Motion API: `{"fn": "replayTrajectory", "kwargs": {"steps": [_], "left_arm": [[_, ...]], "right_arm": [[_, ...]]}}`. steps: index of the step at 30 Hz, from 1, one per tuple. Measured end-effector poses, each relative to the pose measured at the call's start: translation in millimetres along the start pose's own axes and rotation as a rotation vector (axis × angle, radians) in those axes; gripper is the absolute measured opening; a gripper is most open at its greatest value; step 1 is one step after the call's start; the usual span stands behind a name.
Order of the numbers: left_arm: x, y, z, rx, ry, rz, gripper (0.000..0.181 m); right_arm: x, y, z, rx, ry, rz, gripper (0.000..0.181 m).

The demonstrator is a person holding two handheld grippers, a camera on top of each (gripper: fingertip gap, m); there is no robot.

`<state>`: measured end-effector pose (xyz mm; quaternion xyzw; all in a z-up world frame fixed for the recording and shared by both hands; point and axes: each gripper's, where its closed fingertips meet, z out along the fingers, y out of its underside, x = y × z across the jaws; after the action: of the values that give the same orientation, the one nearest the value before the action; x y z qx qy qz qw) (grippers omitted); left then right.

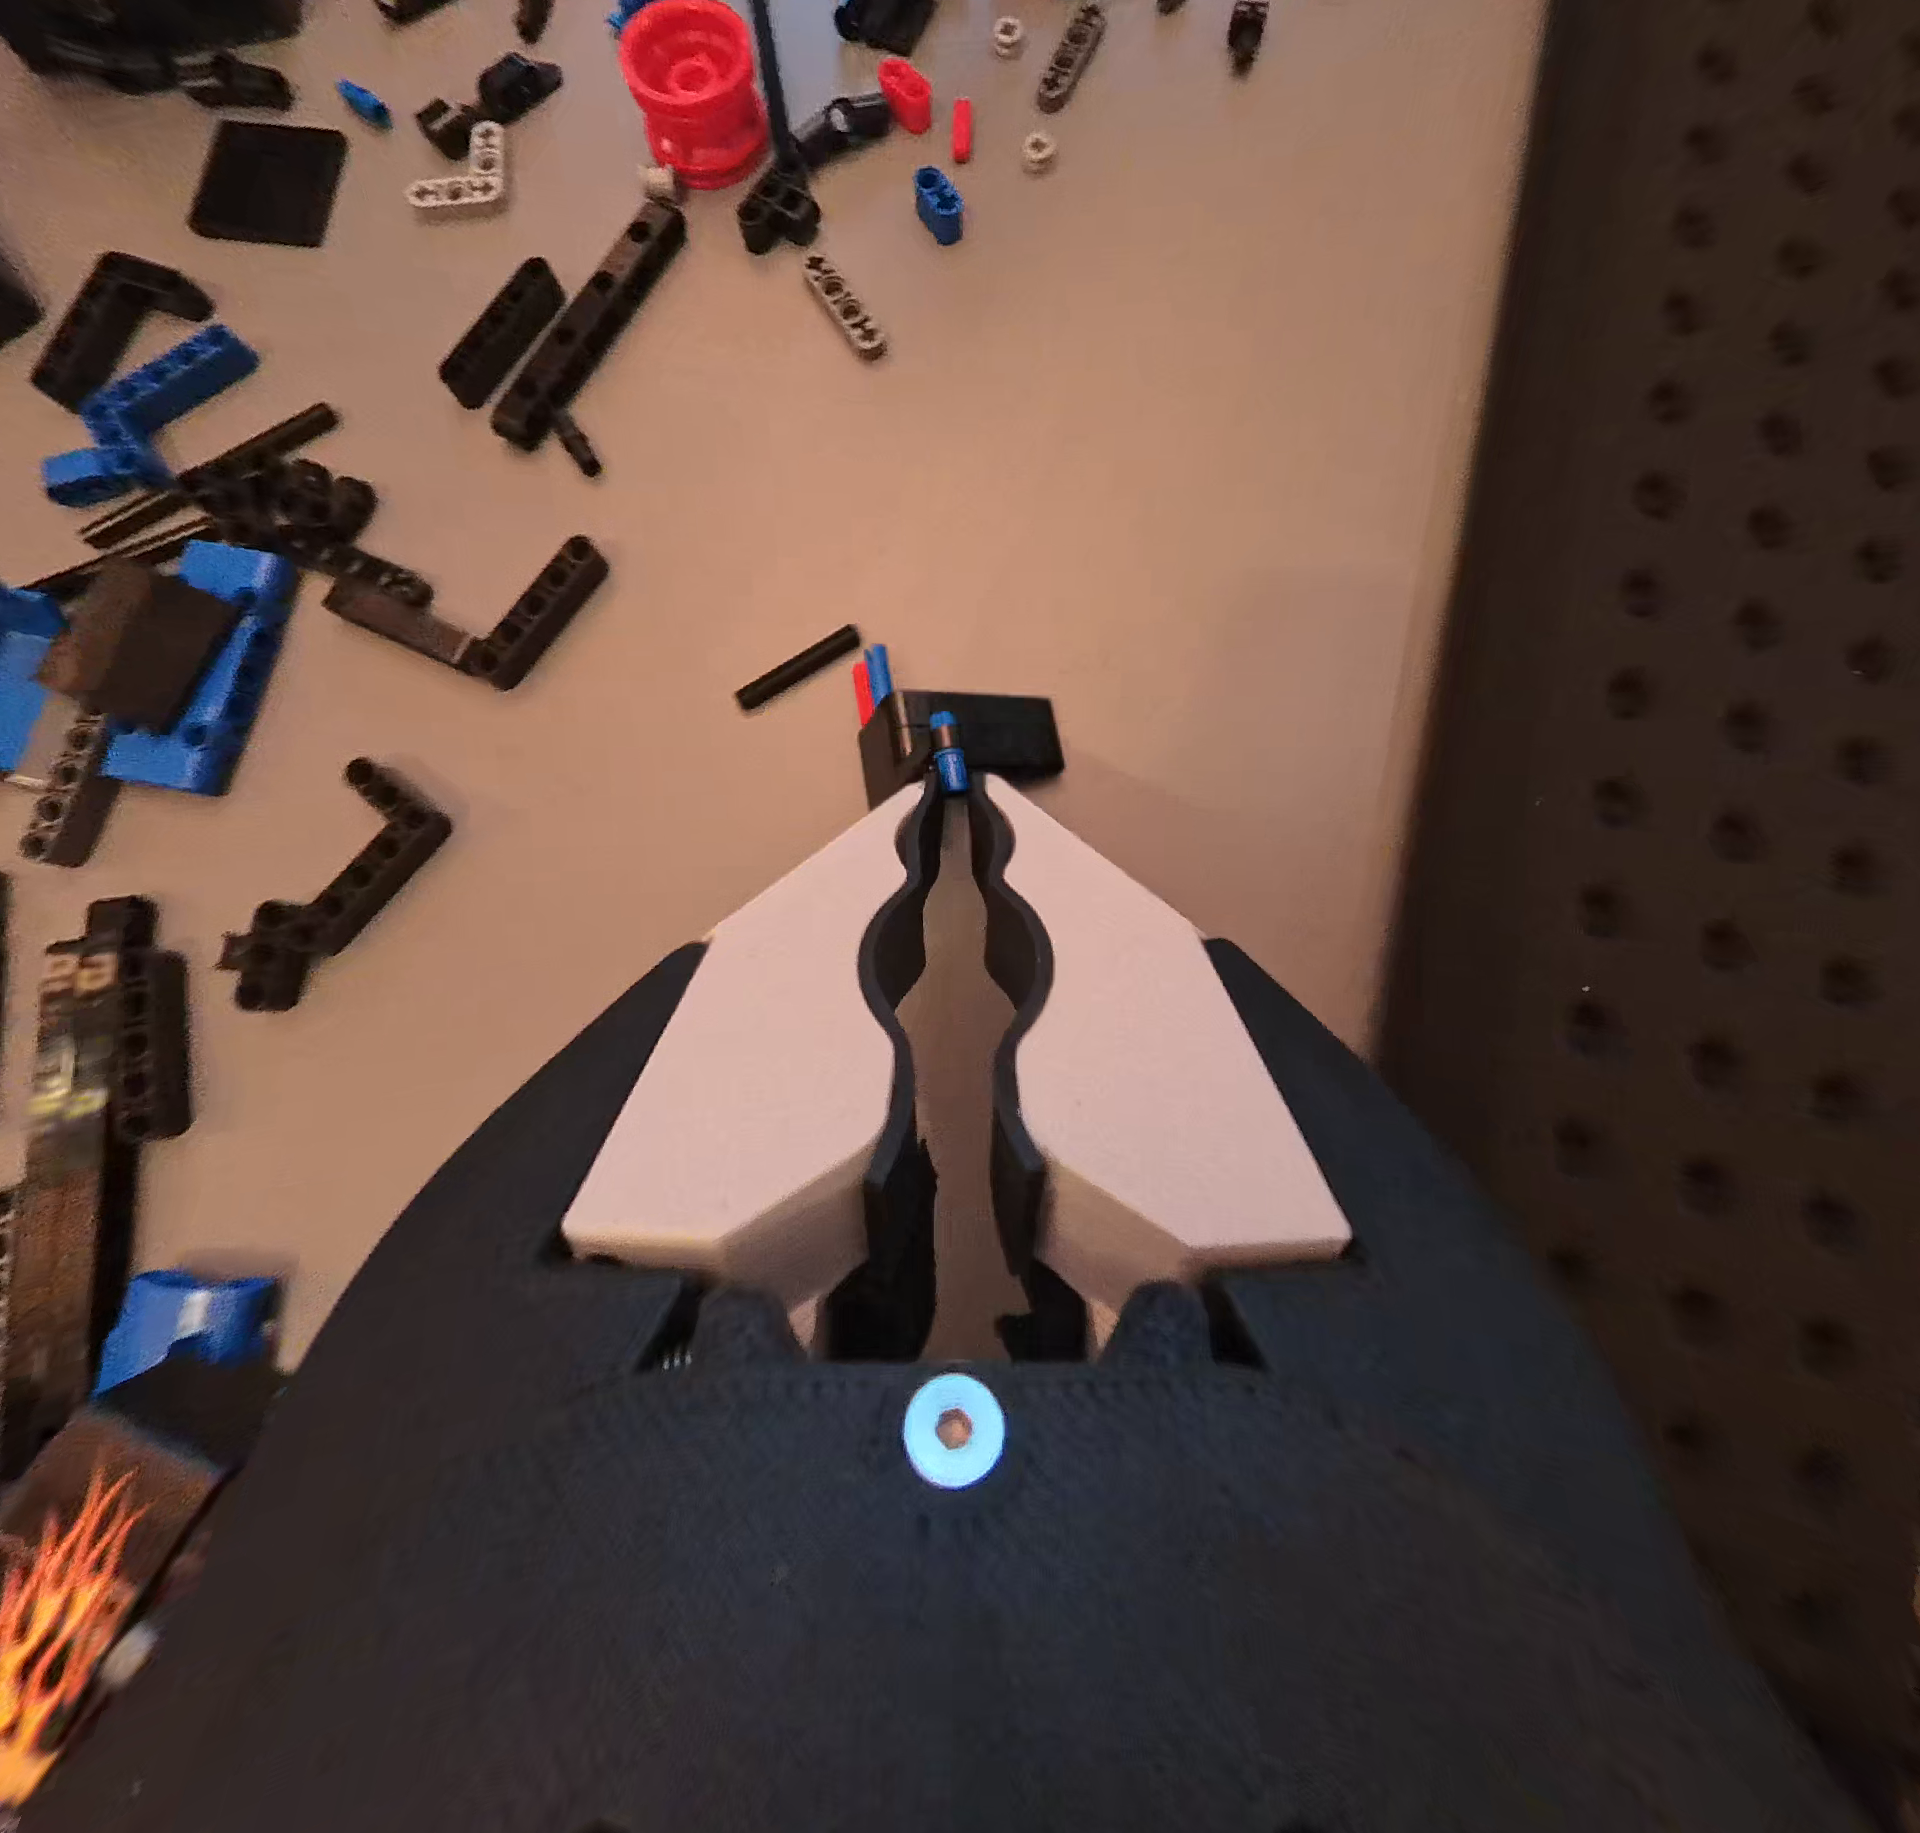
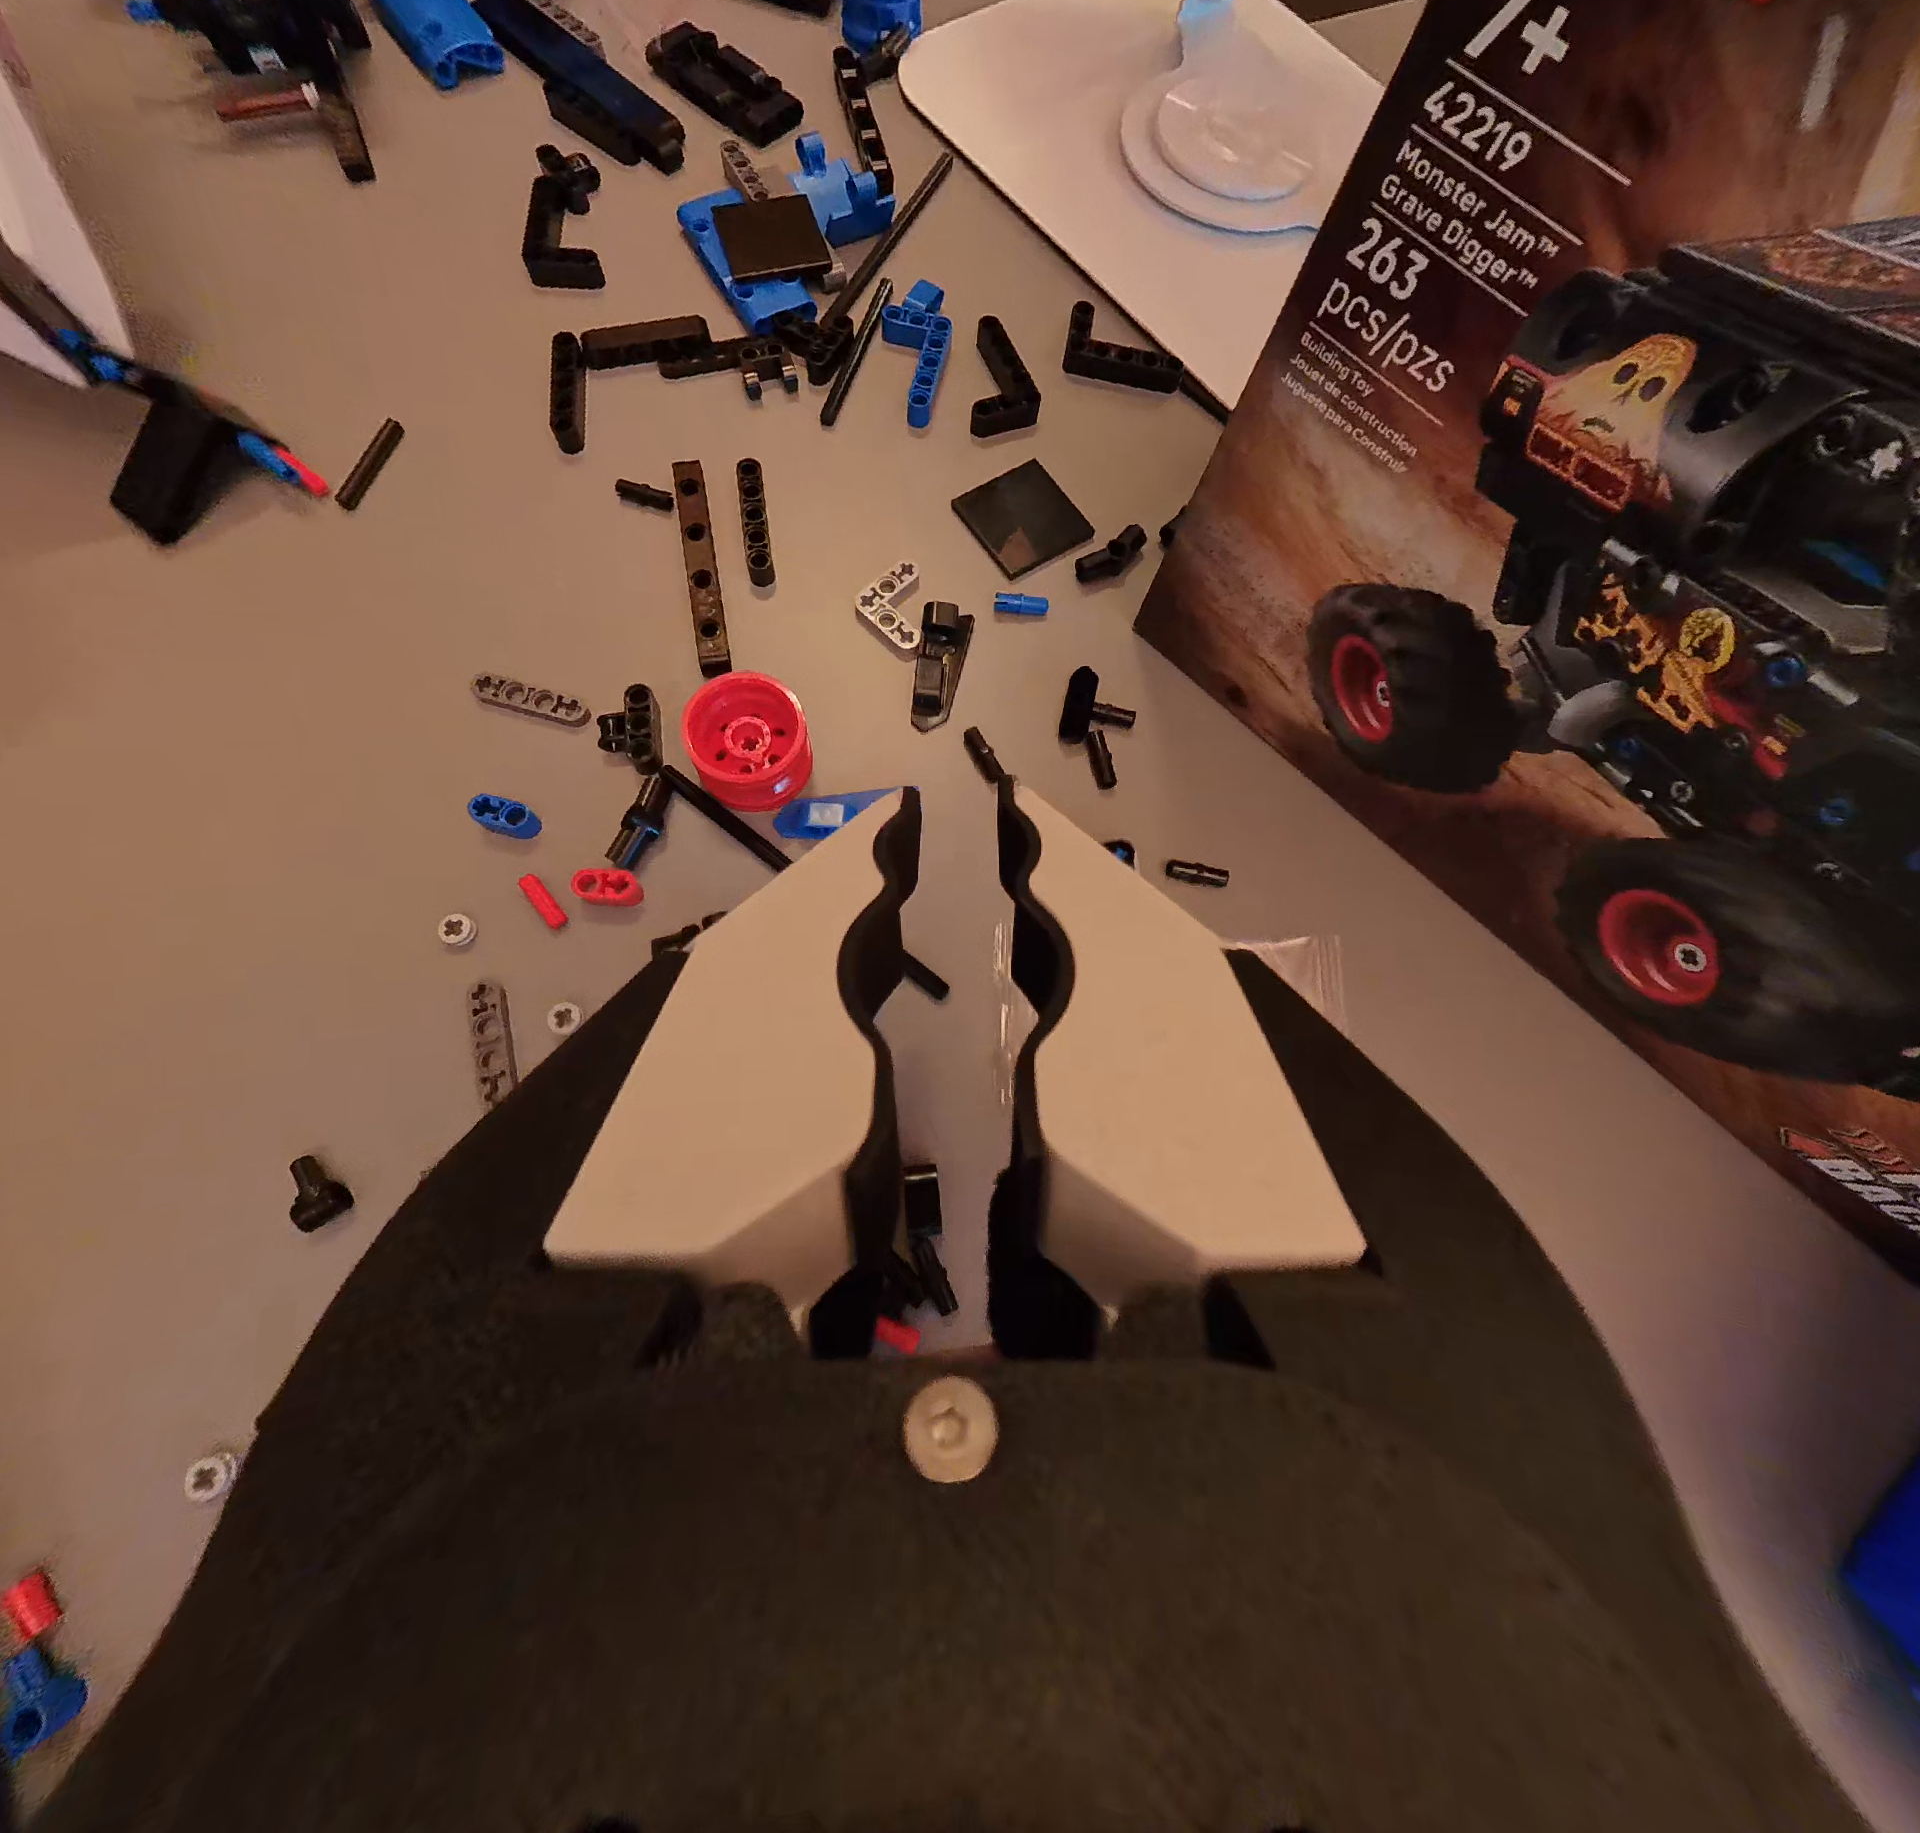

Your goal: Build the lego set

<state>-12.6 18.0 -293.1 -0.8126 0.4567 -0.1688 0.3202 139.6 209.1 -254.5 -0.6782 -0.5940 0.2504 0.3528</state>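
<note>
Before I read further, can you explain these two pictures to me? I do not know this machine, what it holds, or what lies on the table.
No robot: a person holds two hand tools, each with two fingers and a camera looking along them. One picture is from the left gripper, one from the right gripper. The left is shut on a small blue pin, in front of a black block. The right is open and empty. Loose pieces lie on the table: a red wheel, black beams, blue parts. The set's box stands at the right.
</note>
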Motion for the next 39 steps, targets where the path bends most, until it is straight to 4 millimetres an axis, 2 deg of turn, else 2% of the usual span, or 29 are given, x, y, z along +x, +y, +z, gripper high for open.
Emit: {"fn": "replayTrajectory", "kwargs": {"steps": [4,7,12,17,27,33,37,39], "left_arm": [[15,-4,7,0.031,0.082,0.007,0.009],[14,-4,5,0.053,0.101,-0.002,0.01],[6,-2,-3,0.082,0.086,-0.032,0.015],[8,6,0,0.048,0.102,-0.032,0.02],[41,2,15,0.018,0.212,0.077,0.02],[36,1,12,0.036,0.202,0.06,0.018],[31,2,12,0.037,0.184,0.048,0.018],[30,3,11,0.039,0.182,0.045,0.018]], "right_arm": [[-9,-15,9,0.028,-0.025,-0.017,0.013],[-17,-25,27,0.0,-0.053,-0.053,0.014],[-26,-19,62,-0.118,-0.105,-0.13,0.016],[-29,-13,81,-0.162,-0.155,-0.173,0.017],[-25,-4,95,-0.194,-0.182,-0.181,0.011],[-25,-5,95,-0.18,-0.199,-0.169,0.0],[-28,-6,92,-0.168,-0.203,-0.18,0.0],[-27,-6,93,-0.172,-0.193,-0.184,0.011]]}}
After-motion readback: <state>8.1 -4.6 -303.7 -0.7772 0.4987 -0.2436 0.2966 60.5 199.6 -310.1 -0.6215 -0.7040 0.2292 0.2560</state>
